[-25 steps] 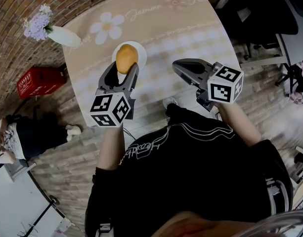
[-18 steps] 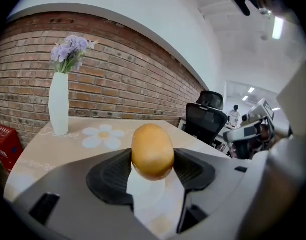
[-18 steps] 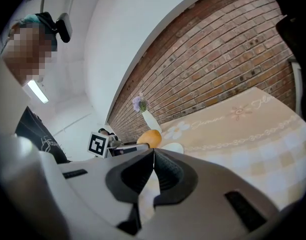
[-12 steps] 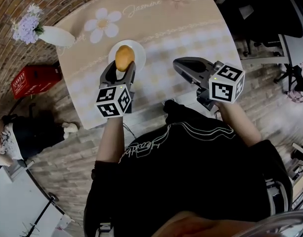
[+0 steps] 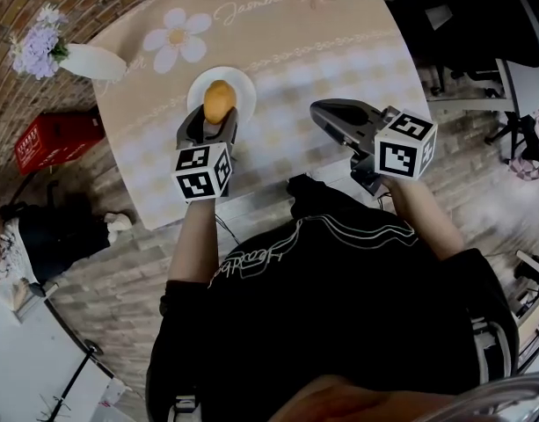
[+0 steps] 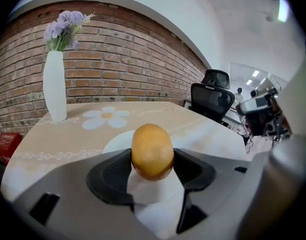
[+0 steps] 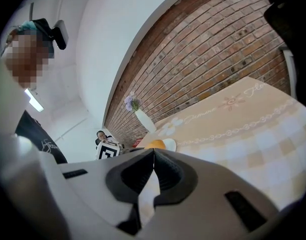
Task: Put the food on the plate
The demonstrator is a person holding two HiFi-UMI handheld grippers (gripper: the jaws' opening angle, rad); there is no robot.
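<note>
An orange-yellow, egg-shaped piece of food [image 5: 218, 101] sits between the jaws of my left gripper [image 5: 210, 121], just over the white plate [image 5: 237, 83]. In the left gripper view both dark pads [image 6: 114, 173] press on the sides of the food [image 6: 152, 151], with the plate [image 6: 116, 142] behind and below it. I cannot tell whether the food touches the plate. My right gripper [image 5: 325, 112] hovers at the table's near edge, shut and empty. In the right gripper view its jaws [image 7: 153, 152] meet, and the food [image 7: 155, 144] shows beyond them.
The beige table [image 5: 339, 51] carries a flower print. A white vase with purple flowers [image 5: 71, 58] stands at its far left. A red crate [image 5: 49, 143] and a seated person [image 5: 32, 240] are on the floor to the left. Office chairs [image 5: 462, 33] stand to the right.
My left gripper has moved a little forward and down with the food, closer over the plate. The head view has shifted slightly. The right gripper has stayed put.
</note>
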